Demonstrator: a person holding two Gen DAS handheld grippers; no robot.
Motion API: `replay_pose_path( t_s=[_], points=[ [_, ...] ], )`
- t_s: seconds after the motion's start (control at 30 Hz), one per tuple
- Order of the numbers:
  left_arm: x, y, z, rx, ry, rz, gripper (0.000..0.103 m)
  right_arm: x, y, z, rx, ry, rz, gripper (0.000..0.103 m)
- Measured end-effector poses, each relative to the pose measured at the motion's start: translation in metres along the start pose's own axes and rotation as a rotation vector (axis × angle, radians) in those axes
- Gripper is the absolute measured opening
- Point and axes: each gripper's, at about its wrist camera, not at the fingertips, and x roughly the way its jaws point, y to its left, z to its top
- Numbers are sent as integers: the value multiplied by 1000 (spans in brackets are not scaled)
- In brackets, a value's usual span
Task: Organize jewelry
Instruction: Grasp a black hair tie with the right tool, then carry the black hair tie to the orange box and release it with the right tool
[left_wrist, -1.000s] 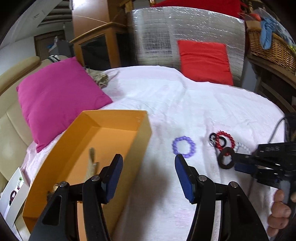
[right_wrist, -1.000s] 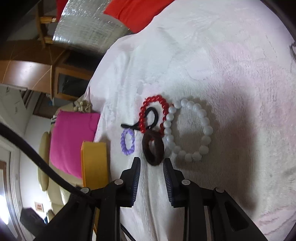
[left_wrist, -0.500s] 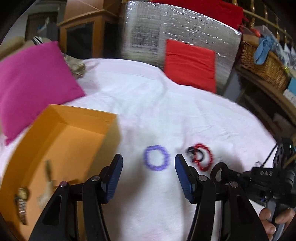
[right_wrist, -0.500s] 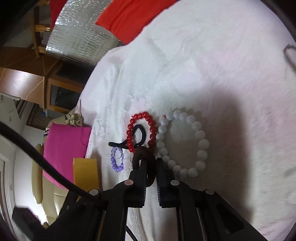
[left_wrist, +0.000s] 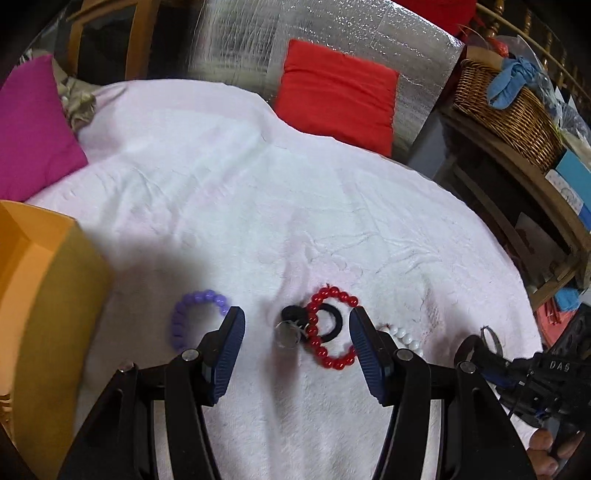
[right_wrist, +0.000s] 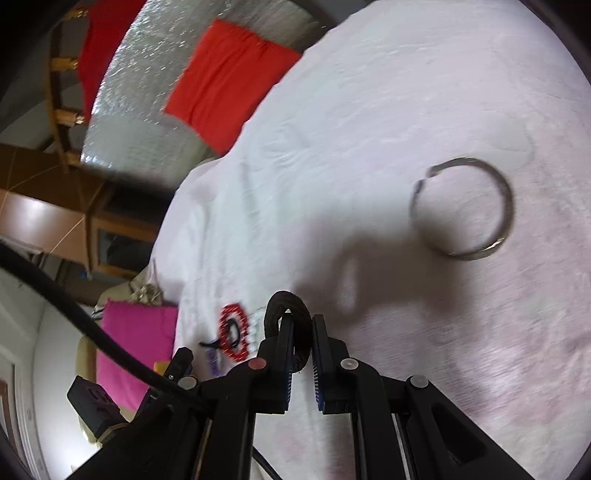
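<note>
My left gripper (left_wrist: 297, 325) is open and hovers just above a red bead bracelet (left_wrist: 332, 328) that lies with a black hair tie (left_wrist: 327, 321) on the white cloth. A purple bead bracelet (left_wrist: 192, 314) lies to its left, and white beads (left_wrist: 404, 338) peek out beside the right finger. My right gripper (right_wrist: 301, 325) is shut on a dark brown hair tie (right_wrist: 286, 310) and holds it off the cloth; it also shows in the left wrist view (left_wrist: 469, 349). A thin metal bangle (right_wrist: 463, 206) lies on the cloth ahead of it.
An orange box (left_wrist: 40, 295) stands at the left edge of the cloth. A pink cushion (left_wrist: 33, 129) lies behind it, a red cushion (left_wrist: 336, 96) at the back. A wicker basket (left_wrist: 506, 103) sits on a wooden shelf to the right.
My right gripper closed on the dark brown hair tie, lifted it and swung right toward the metal bangle. My left gripper moved right from the orange box to above the red bracelet.
</note>
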Motion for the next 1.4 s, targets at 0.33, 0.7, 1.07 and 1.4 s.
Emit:
replay_pose_path(
  t_s=[0.33, 0.7, 1.07, 1.4],
  points=[
    [21, 3, 2, -12, 38, -29, 13, 3, -13, -2, 0, 22, -53, 10],
    [-41, 18, 6, 15, -86, -67, 11, 8, -12, -5, 13, 28, -52, 10],
    [-90, 31, 12, 28, -190, -72, 11, -13, 13, -7, -47, -66, 96, 10],
    [-137, 65, 19, -23, -312, -17, 11, -3, 63, -35, -211, -72, 116, 10]
  ],
)
